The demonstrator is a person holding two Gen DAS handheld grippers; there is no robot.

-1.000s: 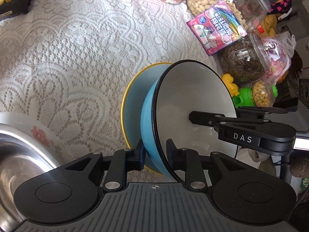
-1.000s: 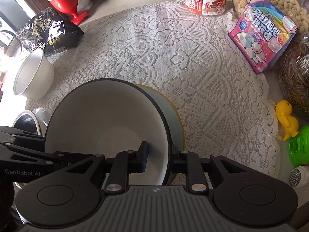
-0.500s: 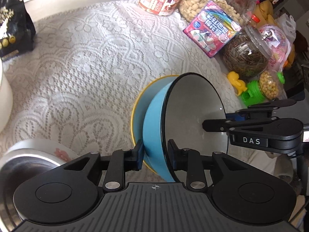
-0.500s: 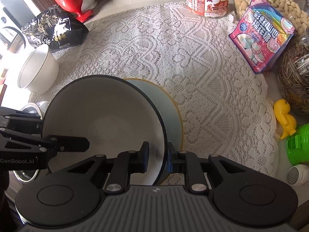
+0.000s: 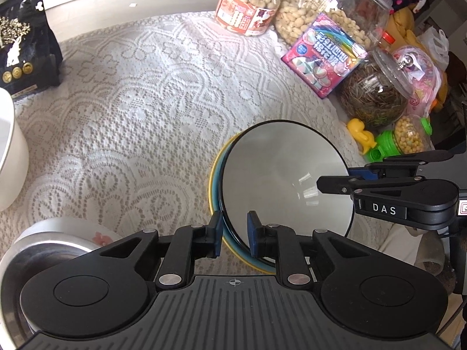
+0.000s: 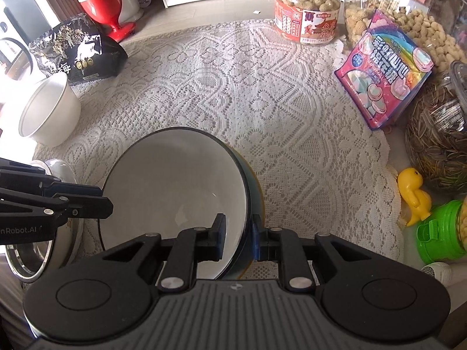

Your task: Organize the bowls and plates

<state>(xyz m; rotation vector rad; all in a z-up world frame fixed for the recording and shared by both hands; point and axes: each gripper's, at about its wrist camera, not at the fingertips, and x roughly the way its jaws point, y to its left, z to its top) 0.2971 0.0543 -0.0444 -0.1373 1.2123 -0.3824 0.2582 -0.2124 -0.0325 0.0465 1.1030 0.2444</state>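
Blue bowl (image 5: 287, 175) now sits lower inside the yellow-rimmed plate (image 5: 214, 183), left gripper (image 5: 233, 234) fingers just narrowed onto its rim, right gripper (image 6: 238, 237) pinching opposite, so stacking looks nearly finished.

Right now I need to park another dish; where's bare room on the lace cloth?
Free: the middle of the lace cloth, between black pouch, peanut jar and blue bowl. Crowded: the jars and candy bag.

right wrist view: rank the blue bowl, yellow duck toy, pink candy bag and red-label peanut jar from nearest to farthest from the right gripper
1. blue bowl, rim between the right gripper jaws
2. yellow duck toy, off to the right
3. pink candy bag, farther back on the right
4. red-label peanut jar, at the far edge
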